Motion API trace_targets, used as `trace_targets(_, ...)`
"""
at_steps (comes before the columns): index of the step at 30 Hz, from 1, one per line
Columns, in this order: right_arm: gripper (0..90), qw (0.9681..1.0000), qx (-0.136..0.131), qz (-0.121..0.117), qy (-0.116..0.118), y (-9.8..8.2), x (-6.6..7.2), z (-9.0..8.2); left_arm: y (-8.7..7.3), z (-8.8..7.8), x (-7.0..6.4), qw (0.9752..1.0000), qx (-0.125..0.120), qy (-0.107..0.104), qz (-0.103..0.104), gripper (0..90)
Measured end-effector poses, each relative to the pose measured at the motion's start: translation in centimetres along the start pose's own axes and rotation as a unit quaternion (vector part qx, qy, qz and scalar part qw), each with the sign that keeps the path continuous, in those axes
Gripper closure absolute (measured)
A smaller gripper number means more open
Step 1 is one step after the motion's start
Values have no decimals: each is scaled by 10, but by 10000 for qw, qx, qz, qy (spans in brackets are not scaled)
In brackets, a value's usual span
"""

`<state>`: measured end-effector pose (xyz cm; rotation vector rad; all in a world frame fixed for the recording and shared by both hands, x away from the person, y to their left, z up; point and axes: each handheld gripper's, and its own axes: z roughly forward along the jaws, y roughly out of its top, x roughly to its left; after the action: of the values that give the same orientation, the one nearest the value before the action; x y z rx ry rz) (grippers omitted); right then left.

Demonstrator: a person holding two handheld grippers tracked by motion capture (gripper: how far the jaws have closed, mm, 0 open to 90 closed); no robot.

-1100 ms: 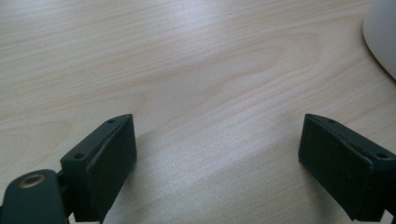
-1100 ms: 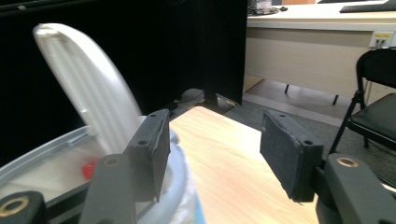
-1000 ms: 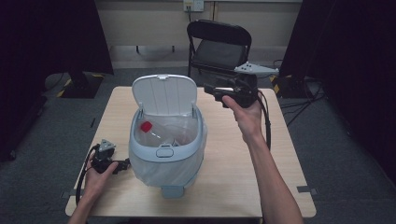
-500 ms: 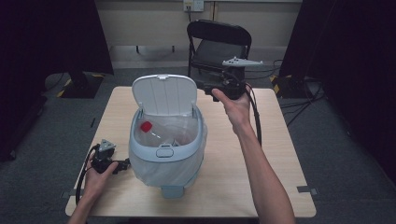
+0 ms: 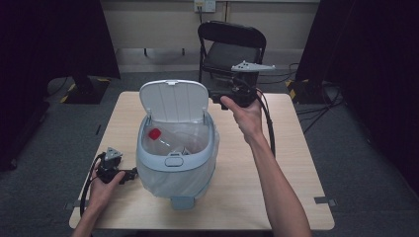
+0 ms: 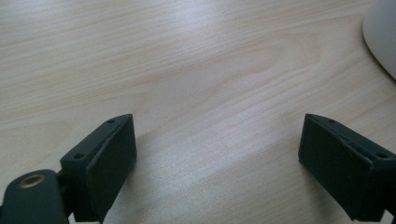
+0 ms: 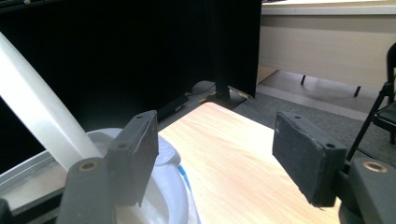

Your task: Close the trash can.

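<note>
A pale blue pedal bin (image 5: 175, 165) with a clear liner stands mid-table, its white lid (image 5: 173, 101) raised upright. Inside lies a clear bottle with a red cap (image 5: 155, 134). My right gripper (image 5: 216, 98) hangs open just right of the lid's edge, at the bin's back corner. In the right gripper view its jaws (image 7: 217, 140) stand wide apart, with the lid's edge (image 7: 37, 121) and the bin's rim (image 7: 166, 186) at the left. My left gripper (image 5: 131, 174) rests open on the table beside the bin's left wall. Its jaws (image 6: 217, 135) hold nothing, and the bin's wall (image 6: 383, 37) curves in at the upper right.
The wooden table (image 5: 296, 163) has bare room on its right half and along the front. A black folding chair (image 5: 232, 44) stands just behind the table's far edge. Dark curtains hang on both sides, and cables lie on the floor at the right.
My right gripper has shifted a little left and back, closer to the raised lid's right edge, and its top plate now sits higher. The left gripper and bin are unmoved.
</note>
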<state>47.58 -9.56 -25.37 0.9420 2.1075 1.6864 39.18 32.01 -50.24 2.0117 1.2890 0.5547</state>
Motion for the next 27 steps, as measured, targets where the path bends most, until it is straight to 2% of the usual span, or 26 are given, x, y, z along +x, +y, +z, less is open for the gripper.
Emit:
trace_targets(11, 306, 9997, 78, -135, 202, -4, 10, -8, 0, 0, 0, 10000, -1, -2, 1, 109)
trace_targets(16, 307, 9988, 53, -338, 343, -8, 19, -11, 0, 0, 0, 10000, 5, -5, 4, 109)
trace_targets(20, 301, 9982, 74, -388, 441, -12, 27, -16, 0, 0, 0, 10000, -1, -2, 0, 108)
trace_targets(27, 294, 9969, 333, -515, 501, -18, 38, -22, 0, 0, 0, 10000, 1, -5, -1, 109)
